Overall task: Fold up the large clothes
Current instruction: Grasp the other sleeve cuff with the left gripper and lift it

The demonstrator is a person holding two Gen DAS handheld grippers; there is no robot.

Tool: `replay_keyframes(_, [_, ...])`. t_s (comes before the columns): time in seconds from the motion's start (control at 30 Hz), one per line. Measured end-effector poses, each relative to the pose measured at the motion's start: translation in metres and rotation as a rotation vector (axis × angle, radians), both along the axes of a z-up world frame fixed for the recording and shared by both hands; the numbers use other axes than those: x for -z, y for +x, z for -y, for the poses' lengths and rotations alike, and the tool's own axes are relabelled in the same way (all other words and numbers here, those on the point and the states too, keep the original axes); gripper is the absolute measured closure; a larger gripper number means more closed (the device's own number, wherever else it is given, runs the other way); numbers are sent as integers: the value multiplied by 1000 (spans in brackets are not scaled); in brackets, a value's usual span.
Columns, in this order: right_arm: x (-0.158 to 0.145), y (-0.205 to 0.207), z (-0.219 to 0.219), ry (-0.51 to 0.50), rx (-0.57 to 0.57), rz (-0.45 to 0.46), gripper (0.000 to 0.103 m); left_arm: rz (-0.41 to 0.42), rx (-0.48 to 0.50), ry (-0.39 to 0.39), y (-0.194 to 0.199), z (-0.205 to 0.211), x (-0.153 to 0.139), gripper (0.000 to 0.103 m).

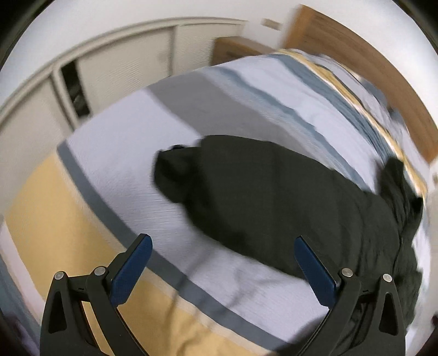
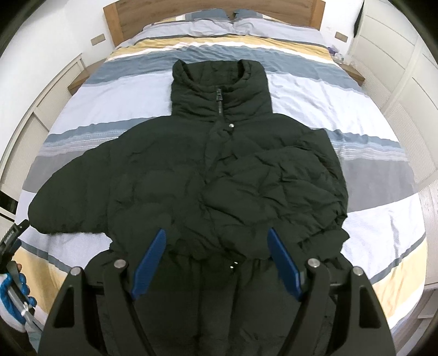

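Note:
A black puffer jacket (image 2: 219,175) lies face up on the striped bed, collar toward the headboard. Its right sleeve is folded across the chest; its left sleeve (image 2: 68,202) lies spread out to the side. My right gripper (image 2: 217,235) is open and empty, hovering over the jacket's lower hem. In the blurred left wrist view my left gripper (image 1: 223,241) is open and empty, just above the bedding beside the spread sleeve (image 1: 208,180). The left gripper also shows at the left edge of the right wrist view (image 2: 11,238).
The bed has a striped cover (image 2: 369,219) in white, grey, blue and yellow, with a wooden headboard (image 2: 213,11) and pillows at the far end. White wardrobes (image 1: 123,65) stand along the walls. A gloved hand (image 2: 13,287) holds the left tool.

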State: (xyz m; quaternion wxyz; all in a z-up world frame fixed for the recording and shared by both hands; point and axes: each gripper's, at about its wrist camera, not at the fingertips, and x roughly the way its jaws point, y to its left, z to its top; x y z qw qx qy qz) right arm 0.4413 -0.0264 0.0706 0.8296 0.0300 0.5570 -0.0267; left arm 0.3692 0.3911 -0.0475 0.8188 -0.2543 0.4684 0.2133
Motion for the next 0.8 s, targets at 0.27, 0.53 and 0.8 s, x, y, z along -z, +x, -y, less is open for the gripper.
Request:
replay_keyframes(0.27, [6, -8, 18, -17, 42, -30, 27, 131, -116, -380, 3, -59, 44, 8])
replay_keyframes(0.53, [2, -13, 36, -38, 75, -33, 27, 129, -174, -564, 36, -61, 86, 22])
replay_keyframes(0.8, [-5, -28, 66, -49, 137, -37, 27, 177, -227, -694, 41, -66, 99, 62])
